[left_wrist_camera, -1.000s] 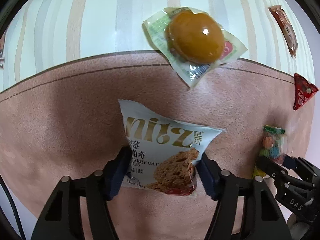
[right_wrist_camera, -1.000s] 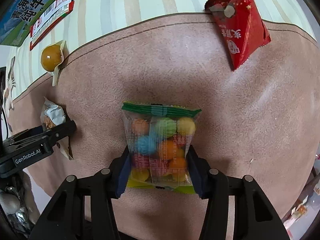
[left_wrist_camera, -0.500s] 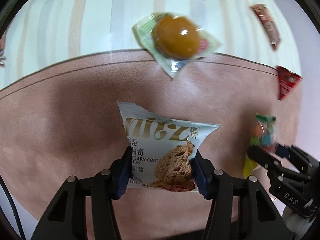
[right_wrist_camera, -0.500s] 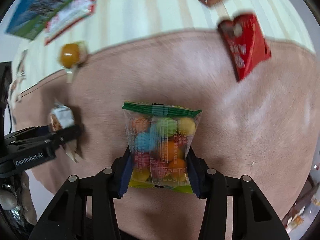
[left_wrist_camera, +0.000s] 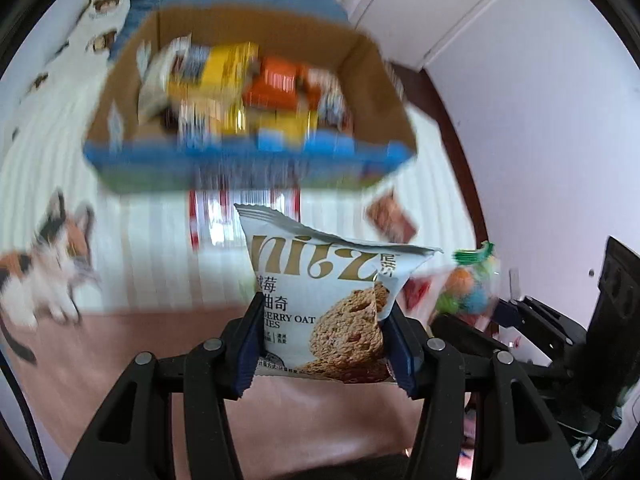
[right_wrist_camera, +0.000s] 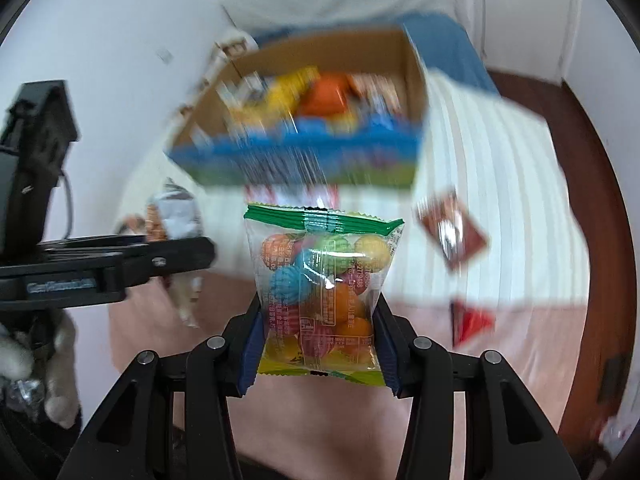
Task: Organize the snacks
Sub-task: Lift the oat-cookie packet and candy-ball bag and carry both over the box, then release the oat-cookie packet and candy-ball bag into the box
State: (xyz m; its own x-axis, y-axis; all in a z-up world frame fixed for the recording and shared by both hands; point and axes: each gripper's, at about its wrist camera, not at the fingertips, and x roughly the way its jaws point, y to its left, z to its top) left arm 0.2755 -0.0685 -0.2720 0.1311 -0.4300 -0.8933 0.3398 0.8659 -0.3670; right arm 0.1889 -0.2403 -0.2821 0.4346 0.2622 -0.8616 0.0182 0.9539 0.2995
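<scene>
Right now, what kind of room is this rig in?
Probably a bedroom at home: snacks lie on what looks like a bed with a striped sheet and pink blanket, white cabinet doors behind, and a cardboard box of snacks on it.

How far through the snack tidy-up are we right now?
Partly done. The cardboard box already holds several packets. In hand: the left gripper grips a cookie bag, the right gripper a candy bag, both lifted and facing the box. Left: a brown packet and a red packet lie on the cloth.
</scene>
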